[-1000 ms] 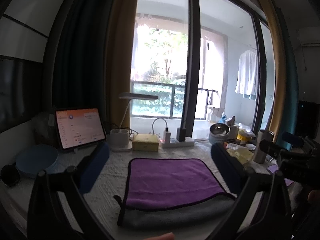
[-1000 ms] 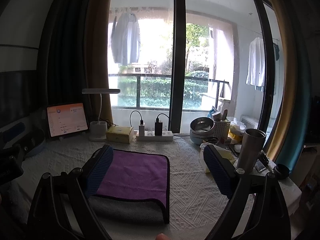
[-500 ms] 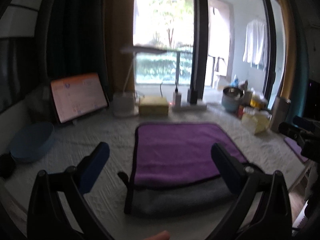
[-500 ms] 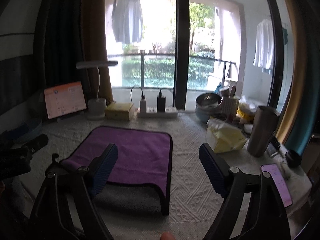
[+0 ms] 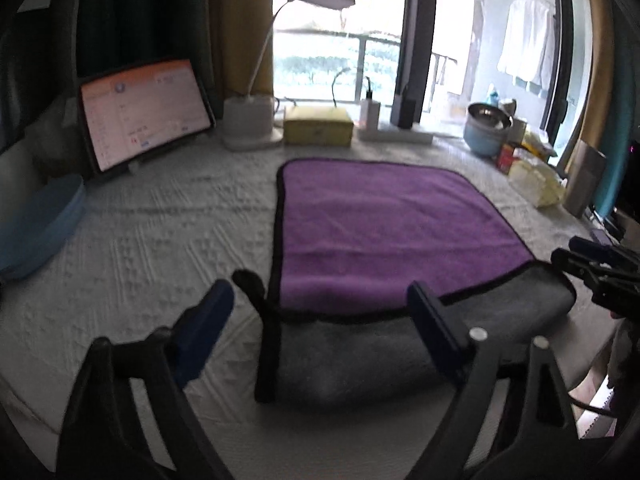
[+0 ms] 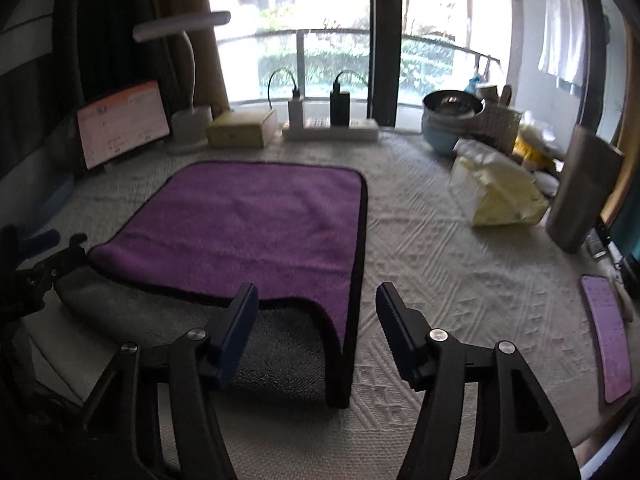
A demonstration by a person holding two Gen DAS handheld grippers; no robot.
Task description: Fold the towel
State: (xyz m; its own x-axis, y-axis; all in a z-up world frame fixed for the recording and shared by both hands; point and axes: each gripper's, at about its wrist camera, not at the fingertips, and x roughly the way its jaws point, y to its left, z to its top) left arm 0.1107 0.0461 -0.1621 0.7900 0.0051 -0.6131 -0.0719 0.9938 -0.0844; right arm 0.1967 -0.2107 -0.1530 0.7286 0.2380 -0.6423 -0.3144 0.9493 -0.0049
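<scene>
A towel, purple on top with a grey underside and black trim, lies flat on the white textured tablecloth (image 5: 140, 240); it shows in the left wrist view (image 5: 380, 232) and the right wrist view (image 6: 248, 232). Its near edge shows a grey strip (image 5: 360, 356). My left gripper (image 5: 320, 316) is open and empty, just above the towel's near left corner. My right gripper (image 6: 316, 320) is open and empty, above the towel's near right corner. Each gripper shows at the edge of the other's view.
Behind the towel stand a tablet (image 5: 140, 112), a desk lamp (image 5: 256, 120), a yellow box (image 5: 318, 124) and a power strip (image 6: 332, 128). Bowls (image 6: 448, 120), a yellow tissue pack (image 6: 500, 196), a steel tumbler (image 6: 584, 188) and a phone (image 6: 608, 332) crowd the right. A blue dish (image 5: 36, 228) sits left.
Both grippers have tilted down and moved in toward the towel's near corners. Their jaws have narrowed but stay open. The towel has not moved.
</scene>
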